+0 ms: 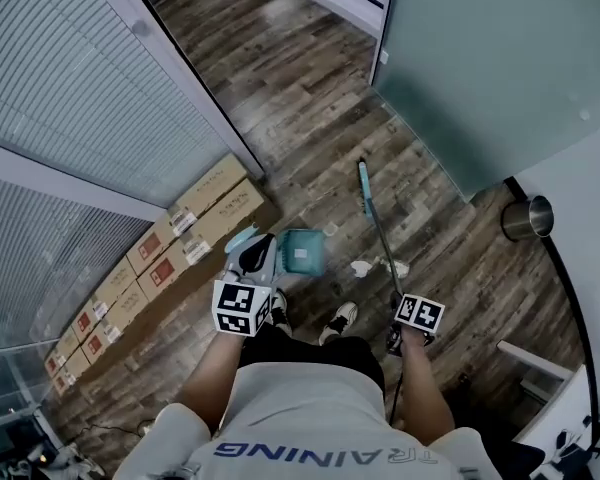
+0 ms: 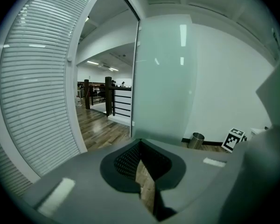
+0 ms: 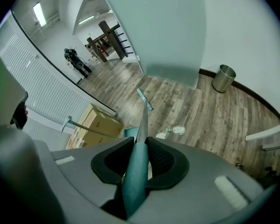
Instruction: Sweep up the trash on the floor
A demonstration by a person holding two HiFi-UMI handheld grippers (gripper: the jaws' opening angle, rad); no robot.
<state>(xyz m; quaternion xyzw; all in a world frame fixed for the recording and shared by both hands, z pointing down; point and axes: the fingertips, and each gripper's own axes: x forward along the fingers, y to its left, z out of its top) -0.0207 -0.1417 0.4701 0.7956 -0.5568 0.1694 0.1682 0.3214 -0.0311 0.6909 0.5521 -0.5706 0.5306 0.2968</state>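
Head view: trash (image 1: 362,267) is two pale scraps on the wood floor (image 1: 310,98), one either side of the broom (image 1: 364,190) shaft. Teal dustpan (image 1: 302,252) just left of them. Cardboard boxes (image 1: 195,230) line the blinds wall. Steel bin (image 1: 528,218) well right, inside too dark to read.

Left gripper view: left gripper (image 2: 141,157) jaws closed, nothing seen between them. No trash visible, only frosted door (image 2: 165,78) and bin.

Right gripper view: right gripper (image 3: 141,143) jaws clamped on the broom handle. Scraps lie beyond the jaws, which partly hide the dustpan.
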